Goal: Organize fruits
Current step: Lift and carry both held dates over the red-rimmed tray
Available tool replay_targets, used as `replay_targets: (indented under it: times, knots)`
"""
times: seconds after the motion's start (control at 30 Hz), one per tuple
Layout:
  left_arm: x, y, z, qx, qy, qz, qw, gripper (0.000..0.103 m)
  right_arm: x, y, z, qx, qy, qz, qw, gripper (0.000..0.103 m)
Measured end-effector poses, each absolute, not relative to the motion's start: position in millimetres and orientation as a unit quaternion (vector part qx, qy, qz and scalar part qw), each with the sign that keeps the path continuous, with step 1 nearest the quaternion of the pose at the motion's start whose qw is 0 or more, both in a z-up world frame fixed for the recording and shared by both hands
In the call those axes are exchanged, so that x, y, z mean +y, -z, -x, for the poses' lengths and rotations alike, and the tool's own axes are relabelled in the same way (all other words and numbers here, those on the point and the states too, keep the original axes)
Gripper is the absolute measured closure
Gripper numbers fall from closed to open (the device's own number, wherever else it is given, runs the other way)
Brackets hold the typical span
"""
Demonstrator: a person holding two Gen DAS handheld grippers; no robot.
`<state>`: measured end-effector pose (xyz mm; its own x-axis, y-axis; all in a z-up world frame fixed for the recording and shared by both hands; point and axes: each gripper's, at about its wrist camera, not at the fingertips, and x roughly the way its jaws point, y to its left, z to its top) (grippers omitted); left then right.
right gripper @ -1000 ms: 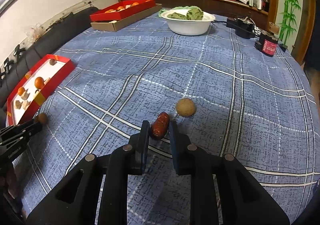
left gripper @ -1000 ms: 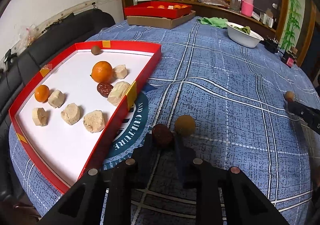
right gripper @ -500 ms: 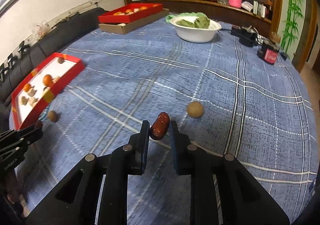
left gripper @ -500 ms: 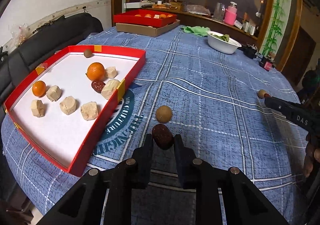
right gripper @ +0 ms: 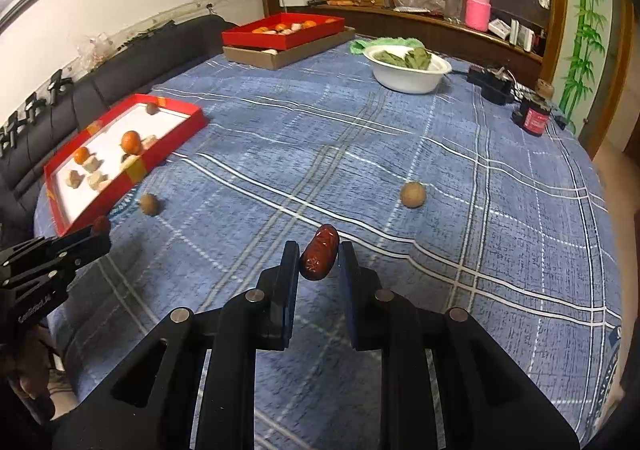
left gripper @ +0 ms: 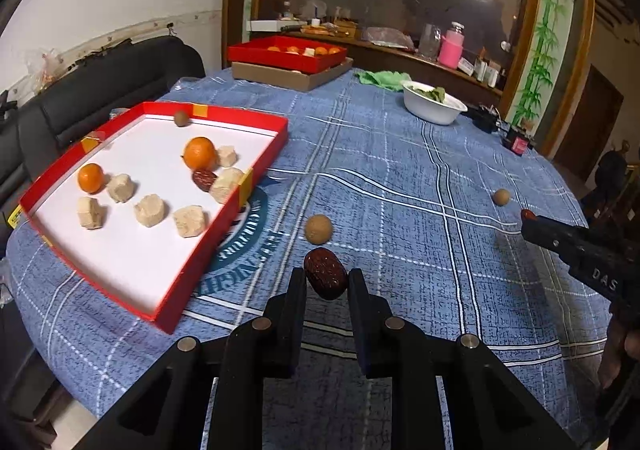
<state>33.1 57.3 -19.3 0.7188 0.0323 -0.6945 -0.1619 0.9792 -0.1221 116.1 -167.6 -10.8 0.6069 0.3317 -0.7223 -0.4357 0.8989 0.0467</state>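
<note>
The left gripper (left gripper: 326, 282), clamped on a red date (left gripper: 325, 278), hangs off the red tray (left gripper: 224, 228)'s near-right edge; tray lies leftward. The right gripper (right gripper: 319, 254) pinches another date (right gripper: 319, 252), farther off.

Tray (left gripper: 256, 153) at the table's (left gripper: 400, 177) left, boxes (left gripper: 288, 65) behind, bowl (left gripper: 430, 107) far right, two longans (left gripper: 319, 228) between.

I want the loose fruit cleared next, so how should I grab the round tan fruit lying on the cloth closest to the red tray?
Grip the round tan fruit across its middle, coming from above with the fingers on opposite sides. It is a small ball lying free on the tablecloth, clear of the red tray, so any side is probably open.
</note>
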Motion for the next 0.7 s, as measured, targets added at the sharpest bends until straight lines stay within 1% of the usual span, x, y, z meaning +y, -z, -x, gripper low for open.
replay_targets:
  times: [0.2, 0.5, 0.7]
  knots:
    - [63, 13, -24, 0.36, -0.061, 0.094, 0.926, 0.083, -150, -2, -98, 0.371, -0.237, 0.073, 0.895, 0.085]
    - [66, 9, -15, 0.355, -0.065, 0.097, 0.927, 0.083, -127, 4, -91, 0.379, -0.24, 0.093, 0.889, 0.084]
    - [66, 8, -14, 0.354, -0.066, 0.097, 0.928, 0.083, -118, -1, -85, 0.368, -0.238, 0.104, 0.893, 0.084]
